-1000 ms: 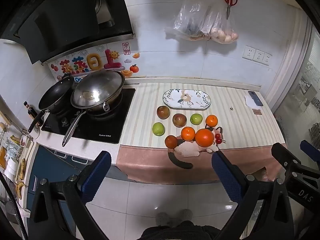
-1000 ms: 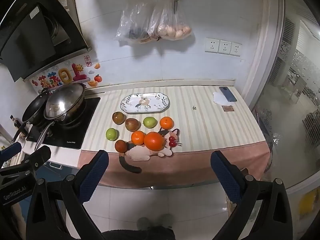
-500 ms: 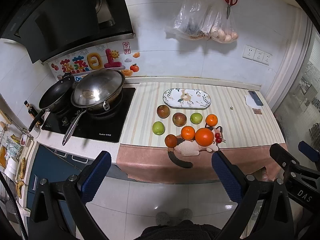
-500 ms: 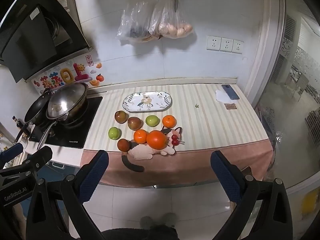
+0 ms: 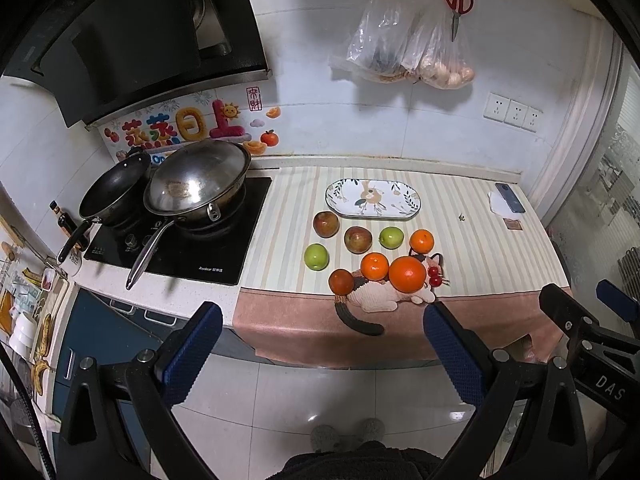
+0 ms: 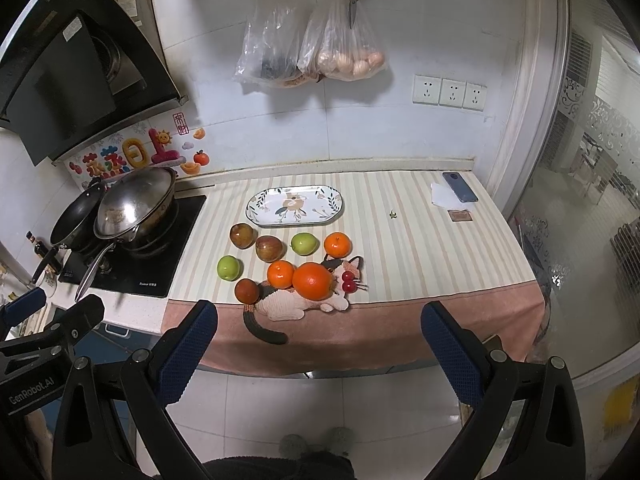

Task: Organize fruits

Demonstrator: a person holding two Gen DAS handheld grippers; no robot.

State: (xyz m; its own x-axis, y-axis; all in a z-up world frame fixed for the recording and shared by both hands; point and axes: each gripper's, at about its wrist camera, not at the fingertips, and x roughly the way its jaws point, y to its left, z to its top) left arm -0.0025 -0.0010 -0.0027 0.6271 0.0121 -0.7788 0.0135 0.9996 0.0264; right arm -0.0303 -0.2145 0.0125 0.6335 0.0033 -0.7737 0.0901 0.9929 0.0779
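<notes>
Several fruits lie on the striped counter: a large orange (image 5: 407, 274) (image 6: 312, 281), smaller oranges (image 5: 375, 266) (image 6: 337, 245), two green apples (image 5: 316, 256) (image 6: 228, 267), two red-brown apples (image 5: 325, 224) (image 6: 268, 248) and a dark red fruit (image 5: 341, 281) (image 6: 247, 291). An empty oval patterned plate (image 5: 404, 211) (image 6: 260, 216) sits behind them. My left gripper (image 5: 322, 344) and right gripper (image 6: 318, 344) are both open and empty, held well back from the counter over the floor.
A cat-shaped mat (image 6: 288, 304) lies under the front fruits at the counter edge. Two pans (image 5: 196, 184) sit on the stove at left. A phone (image 6: 460, 192) lies at the back right. Bags (image 6: 312, 52) and scissors hang on the wall.
Both grippers have drifted slightly closer to the counter; the fruits look a little nearer. Nothing on the counter has moved.
</notes>
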